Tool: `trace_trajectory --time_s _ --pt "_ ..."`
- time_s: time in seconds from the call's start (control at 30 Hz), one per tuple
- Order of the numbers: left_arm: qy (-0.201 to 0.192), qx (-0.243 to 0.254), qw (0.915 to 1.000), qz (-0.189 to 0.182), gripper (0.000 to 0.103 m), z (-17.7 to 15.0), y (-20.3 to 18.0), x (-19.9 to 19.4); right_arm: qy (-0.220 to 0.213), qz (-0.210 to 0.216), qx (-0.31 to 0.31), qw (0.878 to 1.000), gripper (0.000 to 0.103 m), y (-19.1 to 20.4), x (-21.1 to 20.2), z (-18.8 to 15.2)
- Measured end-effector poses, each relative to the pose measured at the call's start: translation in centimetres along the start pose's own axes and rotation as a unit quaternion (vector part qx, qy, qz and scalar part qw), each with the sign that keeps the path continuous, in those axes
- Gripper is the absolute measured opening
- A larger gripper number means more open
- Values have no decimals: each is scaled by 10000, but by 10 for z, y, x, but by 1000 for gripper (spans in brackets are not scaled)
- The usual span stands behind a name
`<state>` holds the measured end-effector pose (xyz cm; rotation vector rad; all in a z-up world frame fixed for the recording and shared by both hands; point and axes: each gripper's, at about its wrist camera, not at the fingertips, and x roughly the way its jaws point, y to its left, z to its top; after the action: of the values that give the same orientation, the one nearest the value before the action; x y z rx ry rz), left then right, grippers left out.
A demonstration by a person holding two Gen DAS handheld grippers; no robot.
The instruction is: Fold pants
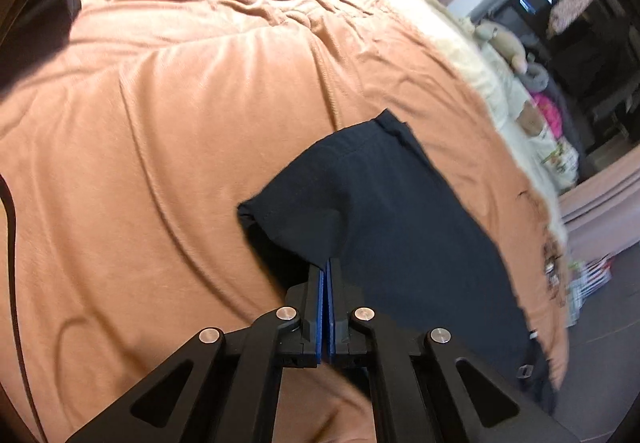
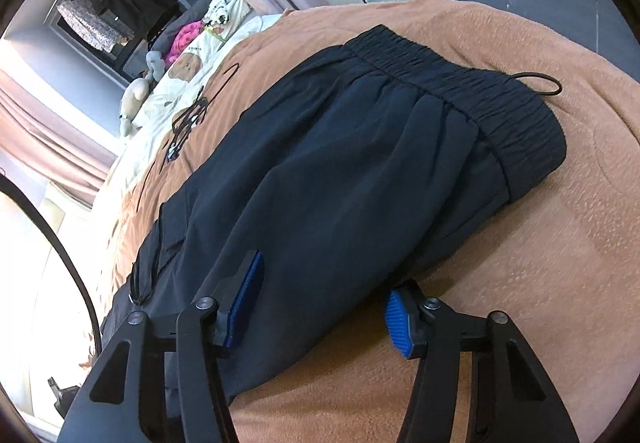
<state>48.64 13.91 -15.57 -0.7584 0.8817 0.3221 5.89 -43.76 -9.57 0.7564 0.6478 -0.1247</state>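
Left gripper (image 1: 327, 275) was clenched on hem end of dark pants (image 2: 360, 163), fabric pinched between blue pads and tented off bed (image 2: 560, 263). Right gripper (image 2: 324, 287) was released, jaws straddling pants edge below waistband (image 2: 460, 83), pads not pressing. Pants lay lengthwise on brown blanket-covered bed. Risks: thin pinch could have caught one layer only, letting lower layer sag during fold; unheld waist end could have dragged or bunched; drawstring loop (image 2: 540, 85) could have snagged; soft bedding could have wrinkled underneath.
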Motion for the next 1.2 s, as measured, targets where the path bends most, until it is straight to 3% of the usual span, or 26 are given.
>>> trace_trajectory --time_s 0.1,0.13,0.2,0.47,0.77,0.83,0.9,1.0,1.2 --pt "324 -83 9994 98 26 2 10 12 7 31 -4 10000 54 -3 -4 -1" --pt "372 -149 9992 33 39 2 13 14 13 45 -3 10000 54 -4 -4 -1" --pt "329 -257 9991 65 49 2 21 15 51 74 35 10000 54 -7 -5 -1" --pt "622 -743 9947 -338 53 4 34 39 85 217 393 9990 62 -22 2 5" --pt "333 -788 9949 -537 57 13 30 50 -237 273 753 9965 62 -34 4 11" --pt "355 -884 9936 -612 57 10 32 48 -341 224 877 9953 48 -39 2 9" --pt "436 -897 9926 -695 57 3 31 47 -449 140 1061 9932 26 -46 -1 8" --pt "459 -718 9942 -655 57 2 26 47 -643 138 1191 9907 5 -51 -9 4" --pt "397 -616 9959 -530 57 16 19 59 -1036 64 1060 9889 0 -40 -31 -2"
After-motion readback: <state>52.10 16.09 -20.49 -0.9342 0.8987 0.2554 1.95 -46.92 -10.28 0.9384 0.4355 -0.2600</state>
